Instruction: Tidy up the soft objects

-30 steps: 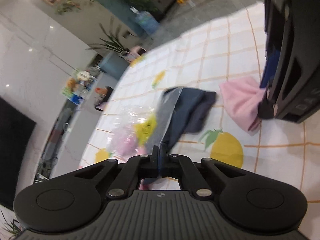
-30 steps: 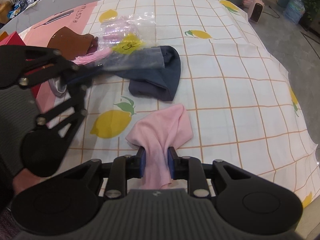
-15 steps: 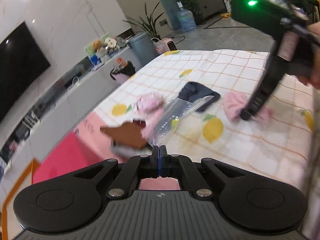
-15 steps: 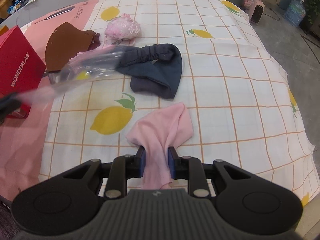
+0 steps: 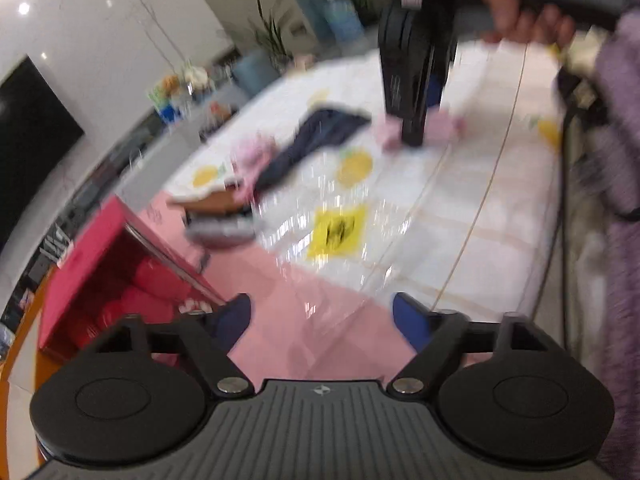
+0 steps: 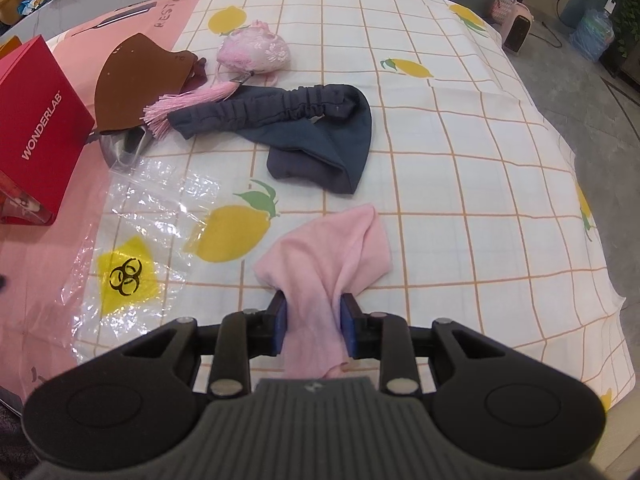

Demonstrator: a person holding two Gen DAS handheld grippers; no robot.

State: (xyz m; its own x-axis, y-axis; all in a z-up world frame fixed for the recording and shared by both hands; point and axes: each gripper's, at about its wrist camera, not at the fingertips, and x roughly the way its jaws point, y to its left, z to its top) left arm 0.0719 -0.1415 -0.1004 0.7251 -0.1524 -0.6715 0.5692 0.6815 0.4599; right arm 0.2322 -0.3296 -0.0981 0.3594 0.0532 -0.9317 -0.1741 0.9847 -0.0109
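Note:
My right gripper [image 6: 314, 324] is shut on a pink cloth [image 6: 332, 248] that lies on the lemon-print tablecloth [image 6: 460, 152]. A dark blue cap [image 6: 312, 128] lies beyond it. A clear plastic bag [image 6: 136, 248] with a yellow biohazard label lies flat at the left. My left gripper [image 5: 322, 320] is open and empty, just behind the bag [image 5: 340, 232]. The right gripper [image 5: 416, 80] and pink cloth [image 5: 440, 128] show blurred in the left wrist view.
A pink lace pouch [image 6: 254, 52] with a tassel, a brown mask [image 6: 140, 80] and a grey metal item [image 6: 124, 146] lie at the far left. A red box [image 6: 36, 120] stands at the left edge. The table edge runs along the right.
My left gripper carried the plastic bag off the cap to the near left, opened and let it go flat on the cloth. The right gripper stayed shut on the pink cloth.

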